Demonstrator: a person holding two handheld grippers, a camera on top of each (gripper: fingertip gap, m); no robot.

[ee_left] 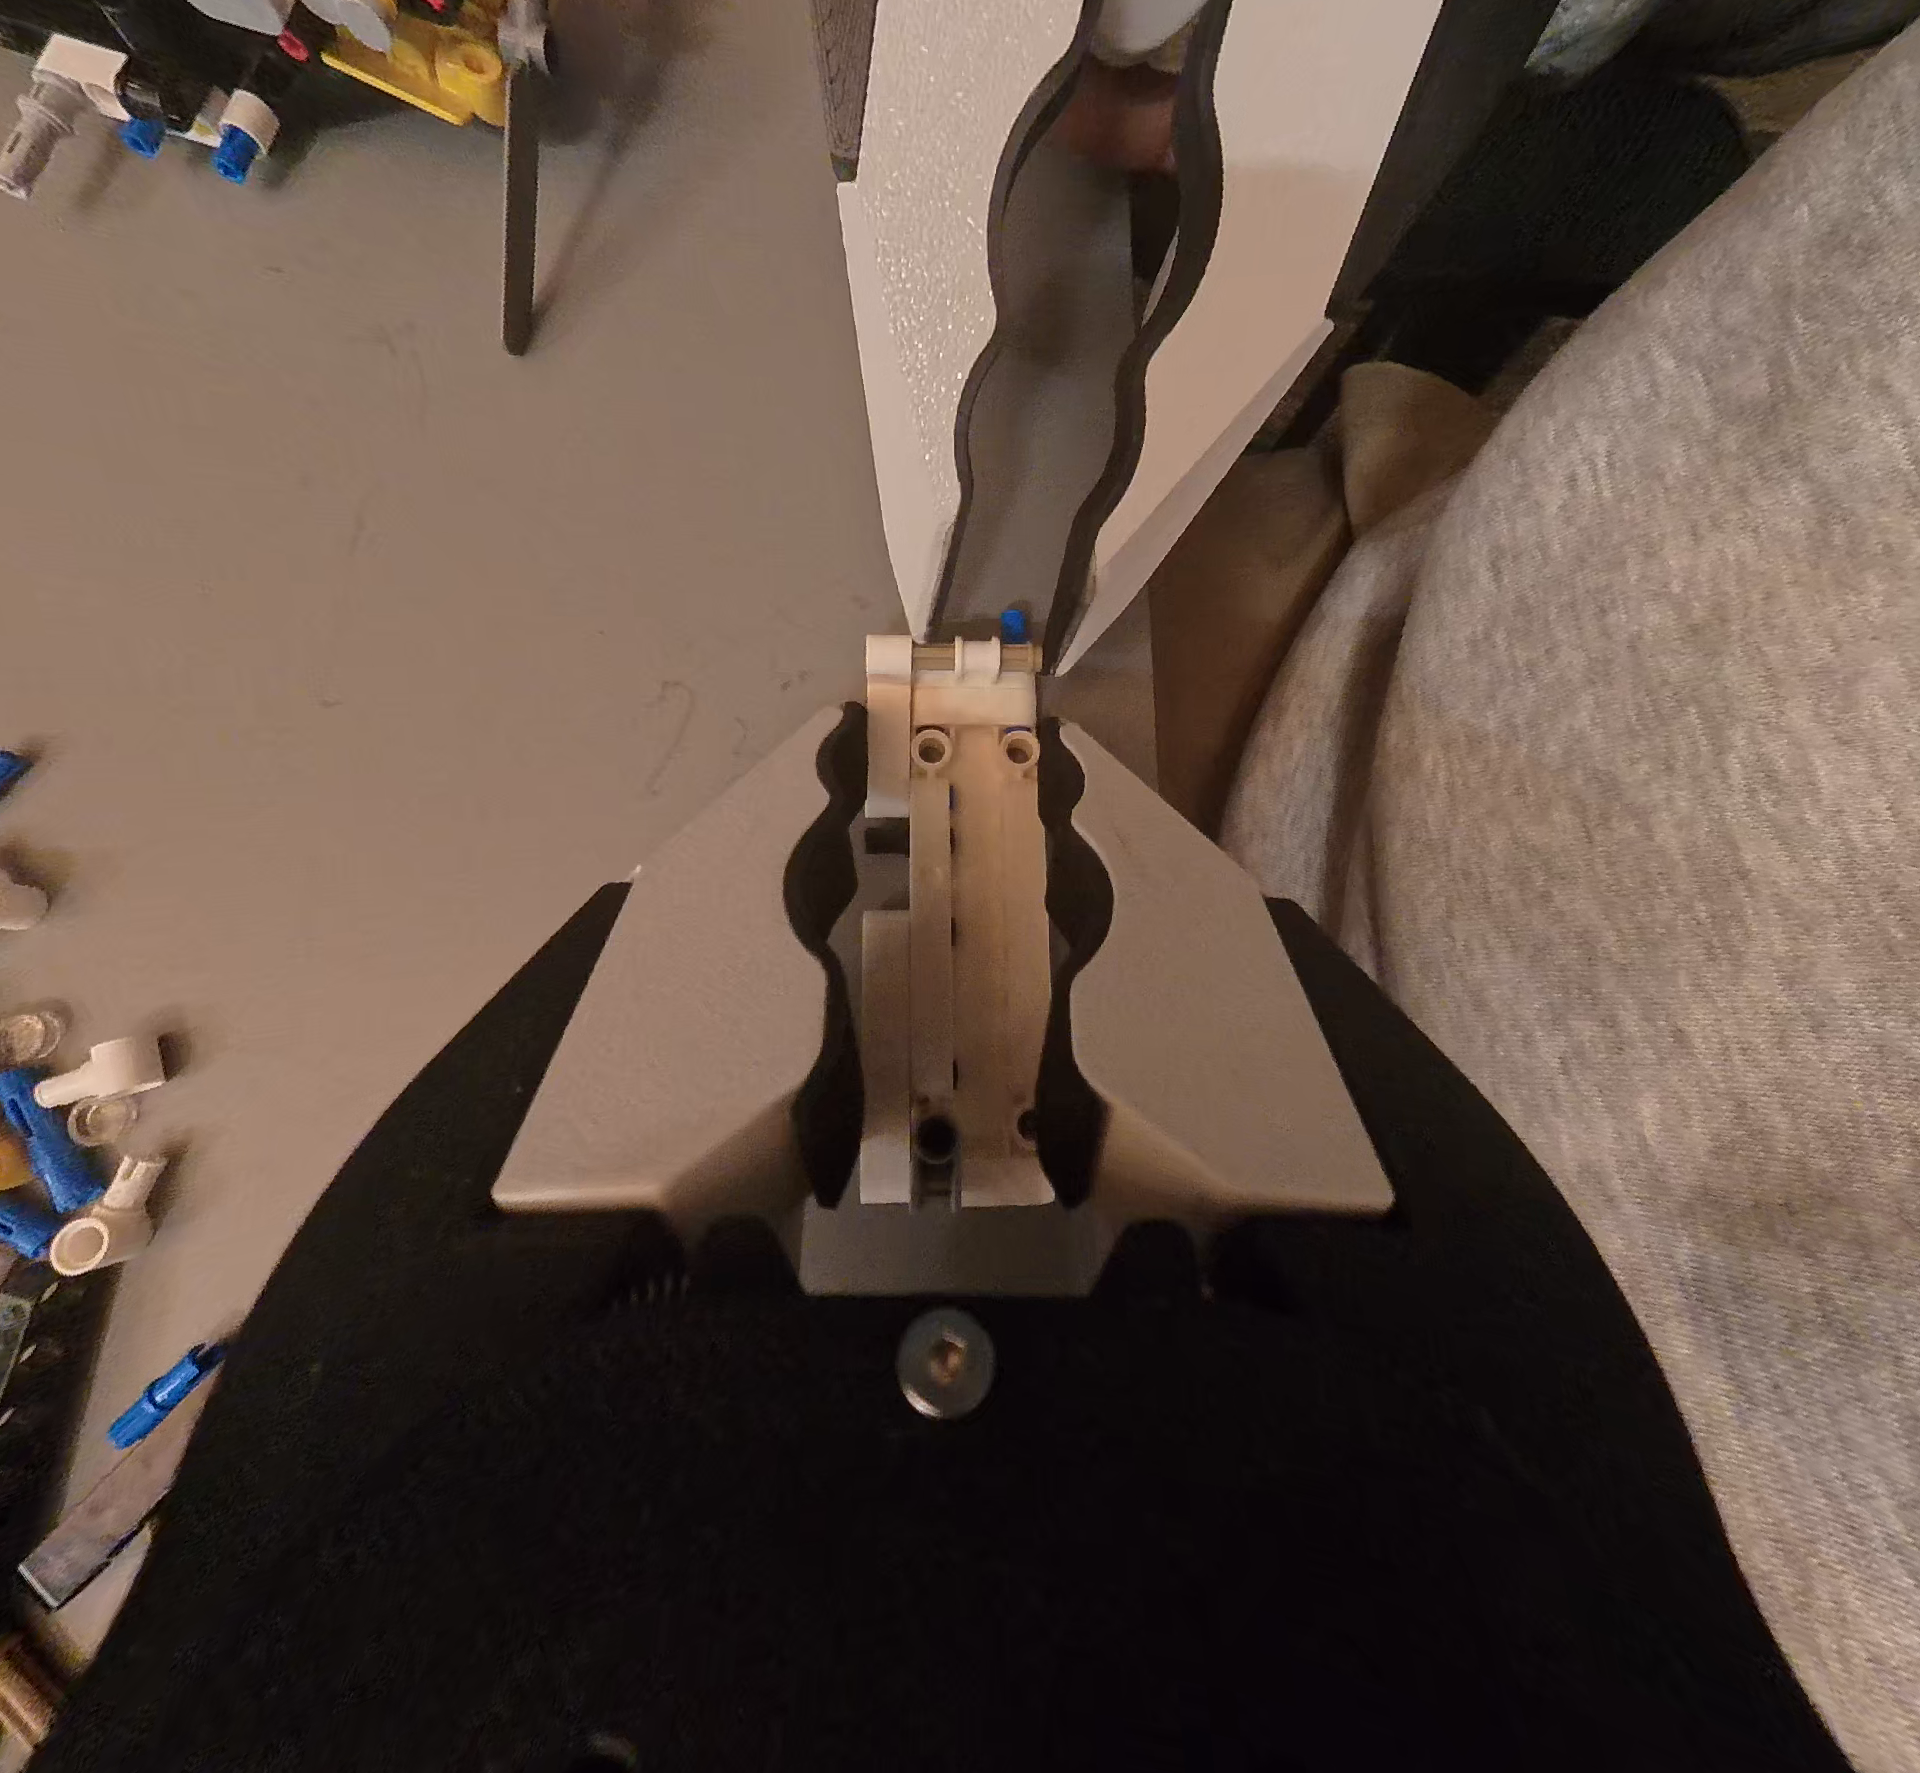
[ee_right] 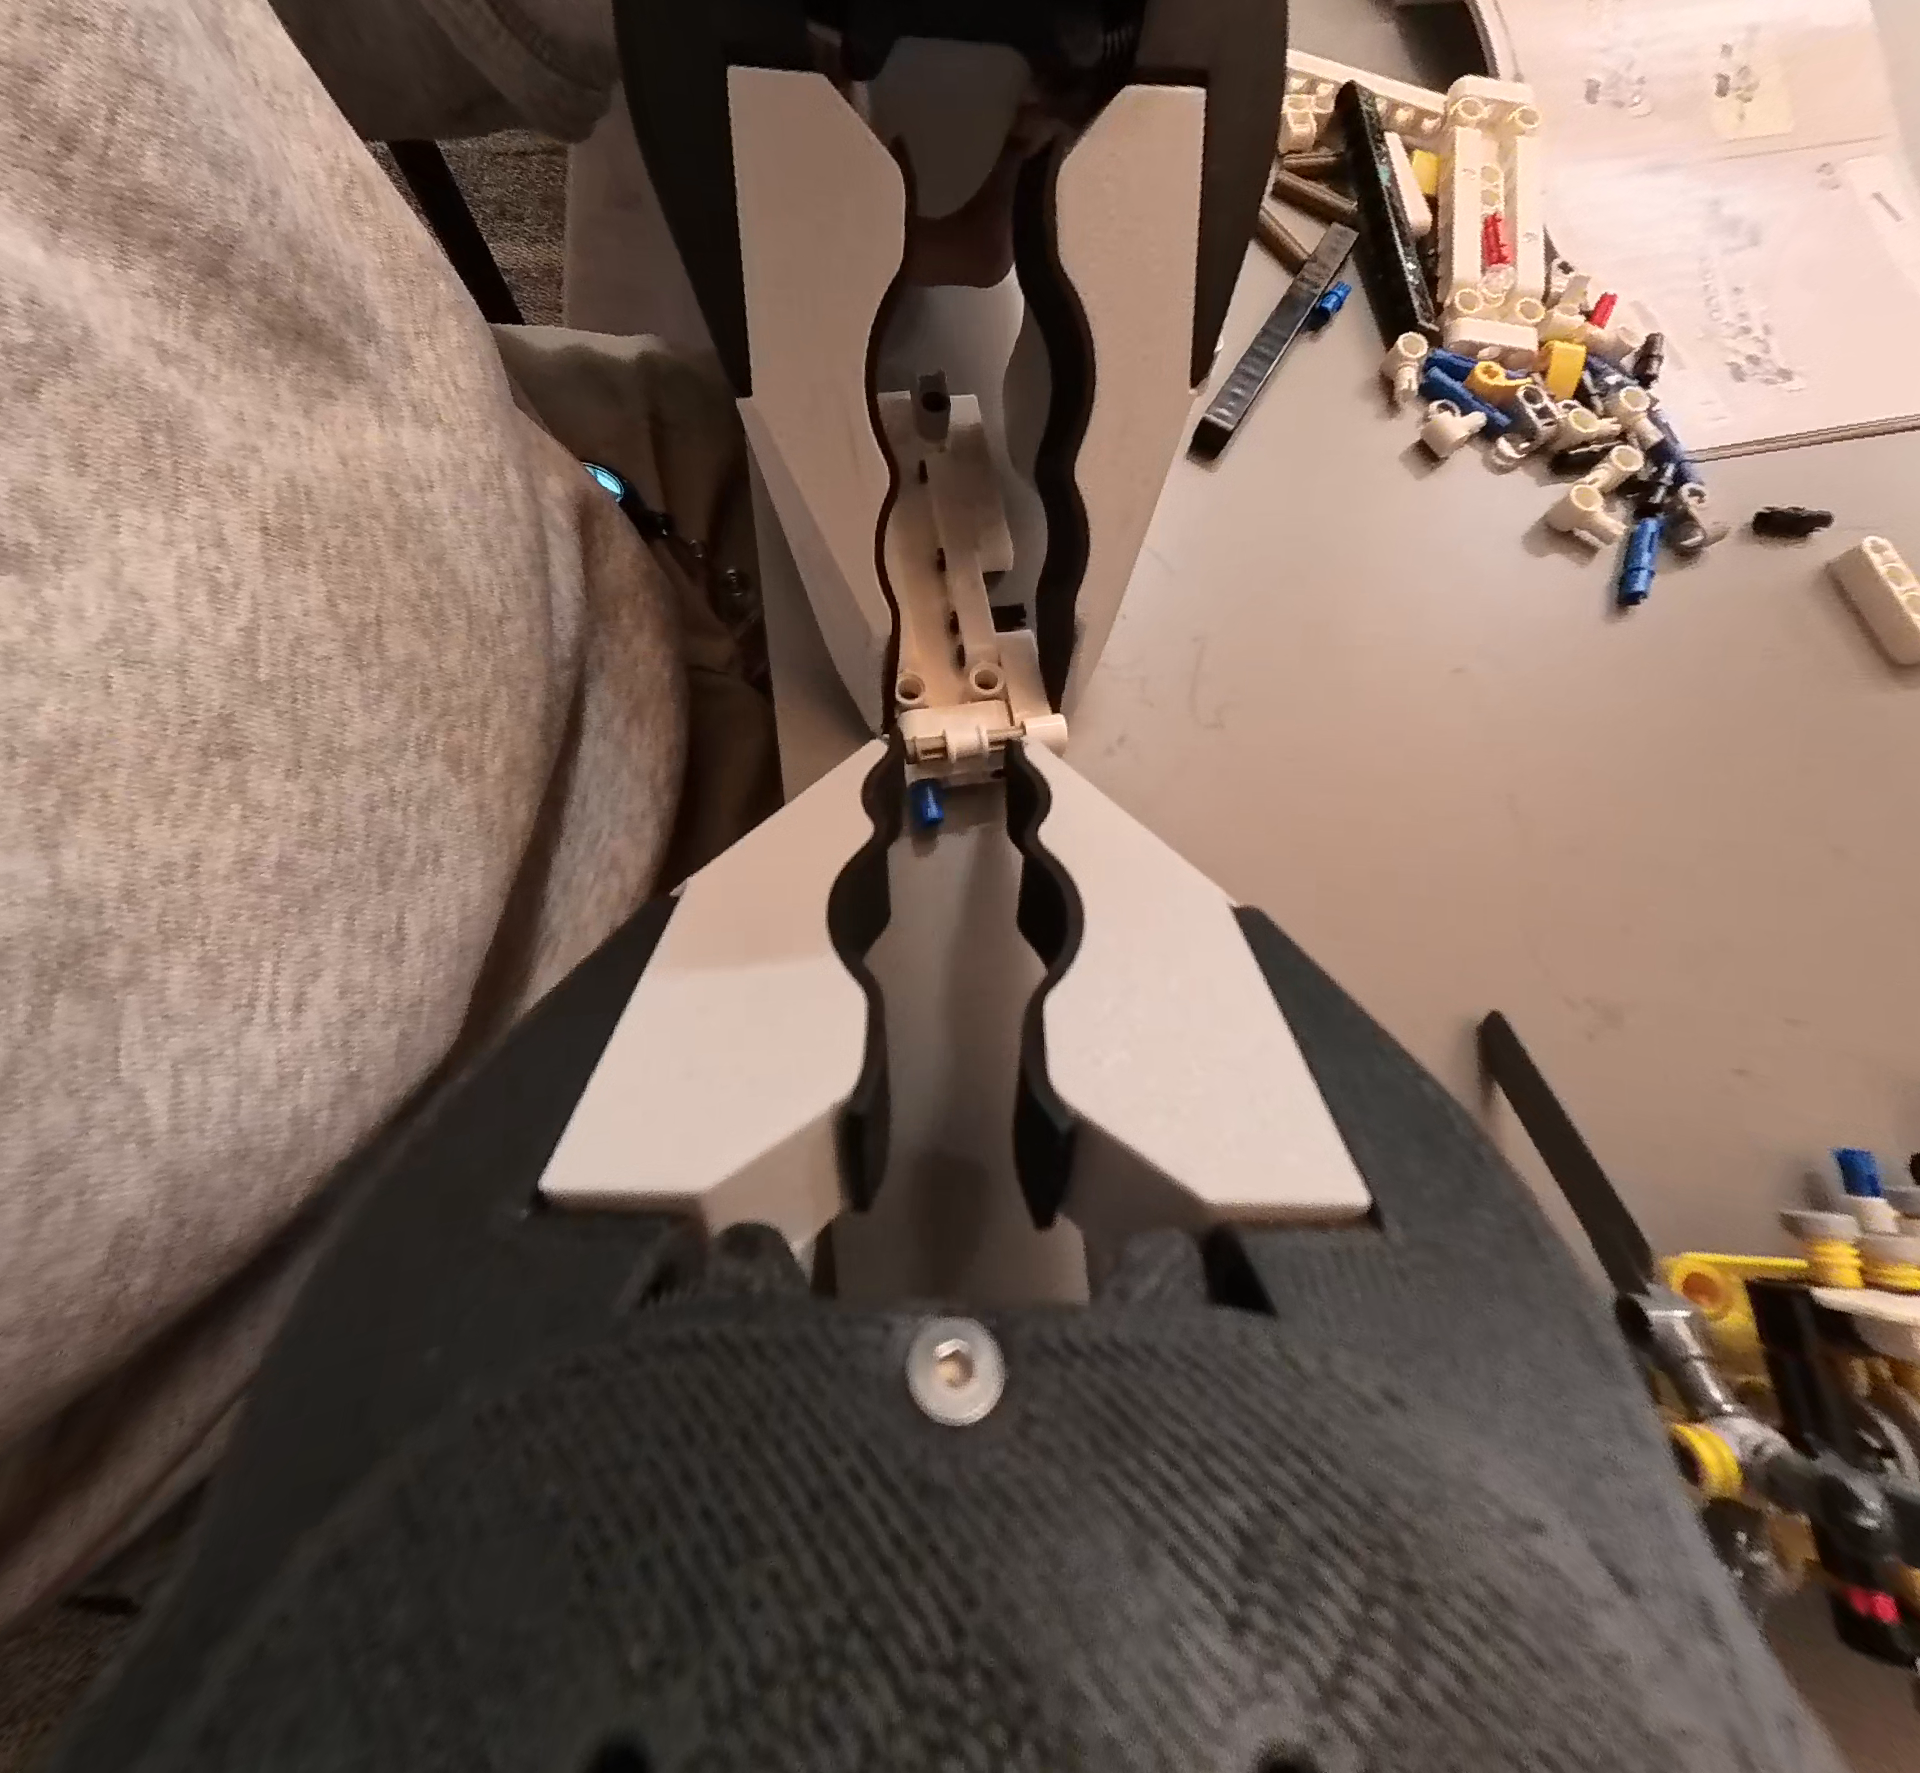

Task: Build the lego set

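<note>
While the left gripper [ee_left: 951,736] is clamped along a white lego piece [ee_left: 961,944], the right gripper [ee_right: 951,778] meets it tip to tip above the table [ee_left: 416,528]. Its jaws stand a little apart around the end with the blue pin [ee_right: 923,804], so I cannot tell if they really grip. The piece could twist in the long jaws if the right side pushes off-axis, and the pin could pop out and fall among the loose parts [ee_right: 1558,414] or onto the person's lap.

Warm dim indoor light, soft shadows, strong wide-angle bending at edges, loose bricks [ee_left: 99,1141] slightly motion-blurred
</note>
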